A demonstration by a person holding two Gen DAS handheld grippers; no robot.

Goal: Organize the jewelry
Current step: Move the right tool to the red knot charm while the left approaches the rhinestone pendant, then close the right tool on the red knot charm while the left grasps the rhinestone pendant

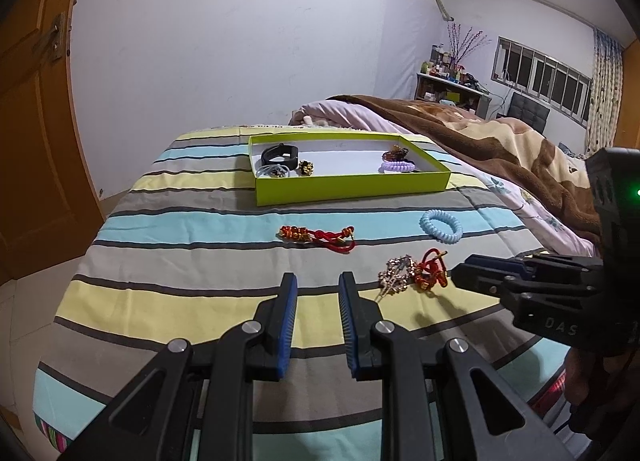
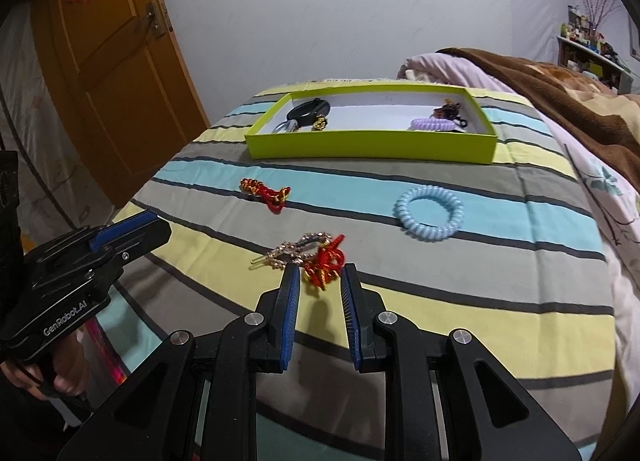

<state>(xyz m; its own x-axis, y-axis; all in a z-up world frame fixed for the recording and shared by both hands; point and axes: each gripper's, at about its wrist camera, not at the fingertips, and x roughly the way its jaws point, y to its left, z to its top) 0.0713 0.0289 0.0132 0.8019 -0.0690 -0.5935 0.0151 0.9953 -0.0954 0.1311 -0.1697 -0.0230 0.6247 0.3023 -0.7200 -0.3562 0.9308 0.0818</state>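
Observation:
A lime-green box [image 1: 352,189] [image 2: 372,145] lies on the striped bed and holds a black band [image 1: 280,155], a purple coil hair tie [image 1: 398,166] and other small pieces. Loose on the cover are a red-gold knotted bracelet [image 1: 316,237] [image 2: 266,191], a blue coil hair tie [image 1: 440,225] [image 2: 430,213], a rhinestone hair clip [image 1: 396,275] [image 2: 296,251] and a red cord charm [image 1: 430,273] [image 2: 326,265]. My right gripper [image 2: 320,273] [image 1: 464,273] is open, its tips at either side of the red cord charm without pressing it. My left gripper [image 1: 318,281] [image 2: 156,227] is open and empty, left of the clip.
A brown blanket [image 1: 500,133] and pink quilt [image 2: 460,69] are heaped to the right of the box. The bed edge drops off on the left toward an orange door [image 2: 120,61]. A hand [image 2: 60,377] holds the left gripper's handle.

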